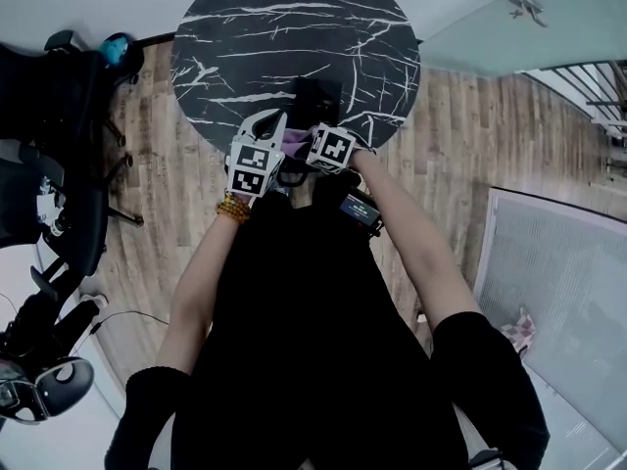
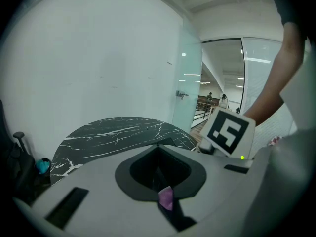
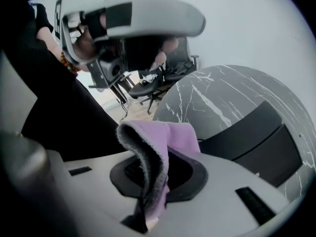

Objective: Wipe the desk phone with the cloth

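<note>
Claw on the right (image 3: 148, 191) is clamped on the cloth (image 3: 163, 142): the purple fabric is pinched between its jaws, rises out of them and flops over in a fold towards the bench (image 1: 245, 27). On the left claw (image 2: 160, 172) the jaws are drawn together, with a thin sliver of the same purple cloth caught low between them, so I read it as gripping a corner of the cloth too.

From the head view, both claws sit close together over the near edge of the round, dark-marbled bench, with the cloth bunched between them. The desk phone (image 1: 315, 96) lies on the bench just beyond the claws, near that same edge. In the right gripper view it shows as a dark slab just past the fold of cloth, and I cannot see the fabric touching it.

My judgement is that I am at the readying step. The cloth is in hand but wiping has not started. The next move calls for bringing the loose fold down flat onto the phone's top and sweeping it across. One claw should probably let go so the other can drag freely. I would keep the pressure light, since the phone sits near the edge and could slide.
</note>
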The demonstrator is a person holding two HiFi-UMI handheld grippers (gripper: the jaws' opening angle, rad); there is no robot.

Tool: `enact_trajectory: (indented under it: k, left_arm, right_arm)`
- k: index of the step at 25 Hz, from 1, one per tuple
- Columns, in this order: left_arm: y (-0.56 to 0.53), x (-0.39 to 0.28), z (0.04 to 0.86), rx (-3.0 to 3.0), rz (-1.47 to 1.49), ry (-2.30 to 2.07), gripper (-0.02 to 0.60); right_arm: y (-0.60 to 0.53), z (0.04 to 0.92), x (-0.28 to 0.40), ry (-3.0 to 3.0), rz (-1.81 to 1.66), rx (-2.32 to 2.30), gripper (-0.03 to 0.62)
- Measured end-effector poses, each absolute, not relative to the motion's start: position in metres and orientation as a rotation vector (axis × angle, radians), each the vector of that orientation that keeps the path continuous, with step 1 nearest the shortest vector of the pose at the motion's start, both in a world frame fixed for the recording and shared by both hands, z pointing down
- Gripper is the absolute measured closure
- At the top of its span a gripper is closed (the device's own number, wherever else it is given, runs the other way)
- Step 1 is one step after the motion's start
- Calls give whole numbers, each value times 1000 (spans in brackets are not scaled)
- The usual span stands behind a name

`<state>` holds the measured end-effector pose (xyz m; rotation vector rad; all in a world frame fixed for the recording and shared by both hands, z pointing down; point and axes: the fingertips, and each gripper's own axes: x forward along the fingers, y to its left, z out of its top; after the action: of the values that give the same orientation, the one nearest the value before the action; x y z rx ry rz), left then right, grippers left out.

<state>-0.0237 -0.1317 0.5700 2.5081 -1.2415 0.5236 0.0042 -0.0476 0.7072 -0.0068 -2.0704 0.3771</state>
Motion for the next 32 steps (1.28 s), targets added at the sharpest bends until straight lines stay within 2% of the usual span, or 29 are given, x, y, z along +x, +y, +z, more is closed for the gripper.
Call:
enact_trajectory:
  k: [5,18,26,32]
  left_arm:
    - [-133,-23,568,2506,519,-1249,568]
    - [-135,-21,571,2489,517,-1253,568]
    - [-136,-19,573,2484,523,-1246,568]
    - [-136,-19,572,2485,519,-1252,568]
  right_arm:
    - [-83,668,8,-2175,303,28,536]
    - [-202,593,40,-2177,-223,578,534]
    - [-237,577,63,-2043,-414,744,534]
    - [-246,580,72,-1986,-428,790,536]
